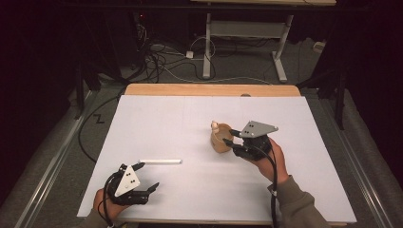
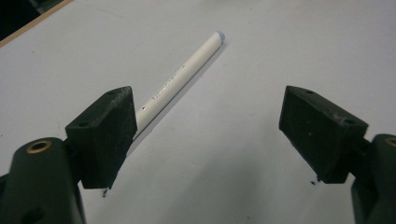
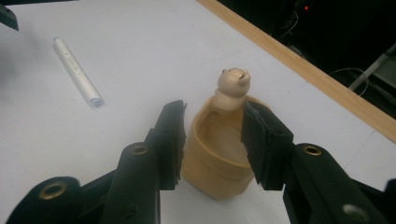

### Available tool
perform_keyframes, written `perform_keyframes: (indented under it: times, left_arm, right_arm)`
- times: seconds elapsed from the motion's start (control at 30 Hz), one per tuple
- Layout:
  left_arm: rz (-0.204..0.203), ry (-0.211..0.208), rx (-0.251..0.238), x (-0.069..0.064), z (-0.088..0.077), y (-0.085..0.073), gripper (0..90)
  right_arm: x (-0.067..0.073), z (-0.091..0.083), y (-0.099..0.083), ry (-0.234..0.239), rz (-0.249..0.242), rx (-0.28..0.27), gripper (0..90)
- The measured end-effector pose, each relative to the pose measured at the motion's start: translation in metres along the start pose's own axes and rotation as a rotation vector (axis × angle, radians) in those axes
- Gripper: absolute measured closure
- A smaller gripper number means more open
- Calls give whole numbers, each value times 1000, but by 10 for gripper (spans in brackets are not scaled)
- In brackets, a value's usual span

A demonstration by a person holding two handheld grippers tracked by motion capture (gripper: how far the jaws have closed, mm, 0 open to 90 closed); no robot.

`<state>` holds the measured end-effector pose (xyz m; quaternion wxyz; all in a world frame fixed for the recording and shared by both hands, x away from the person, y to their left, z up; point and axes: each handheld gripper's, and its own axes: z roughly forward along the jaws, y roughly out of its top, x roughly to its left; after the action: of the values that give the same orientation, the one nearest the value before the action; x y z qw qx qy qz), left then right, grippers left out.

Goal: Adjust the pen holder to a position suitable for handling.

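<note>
A wooden cup (image 1: 221, 141) with a small bear figure on its rim stands upright on the white table (image 1: 190, 118), and everything else is best placed from it. The right gripper (image 1: 230, 136) sits at the cup's near-right side. In the right gripper view one jaw stands outside the cup's wall and the other over its hollow, so the near wall lies between them, yet a gap shows on each side: the pads do not press the wood. The jaws are partly open, neither wide nor tight. The cup appears to rest on the table on its own.

Well to the cup's left and a little nearer the person lies a white pen (image 1: 160, 161), flat on the table with one end toward the cup. The left gripper (image 1: 148, 176) hovers just beyond the pen's far end from the cup, jaws spread wide with nothing between them; in the left gripper view (image 2: 205, 135) the pen (image 2: 180, 81) runs away from beside one jaw.

The step in hand looks like the cup having been set in place, with the pen next. Likely the left gripper must line its jaws across the pen's barrel, close on it, and carry it toward the cup while the right hand backs clear without tipping the cup.
</note>
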<state>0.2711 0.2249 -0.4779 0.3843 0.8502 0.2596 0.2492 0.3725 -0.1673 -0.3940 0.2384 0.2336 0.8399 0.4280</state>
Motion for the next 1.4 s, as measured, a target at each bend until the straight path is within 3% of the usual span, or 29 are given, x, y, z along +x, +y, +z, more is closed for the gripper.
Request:
perform_keyframes:
  times: [0.27, 0.63, 1.4]
  left_arm:
    - [2, 0, 6, 0, 0, 0, 183]
    - [7, -3, 17, -1, 1, 0, 186]
    - [21, -2, 21, -1, 2, 0, 187]
  right_arm:
    - [5, -21, -8, -35, -34, -97, 531]
    - [6, -47, -27, -66, -38, -165, 478]
    - [4, -84, -83, -136, -47, -169, 364]
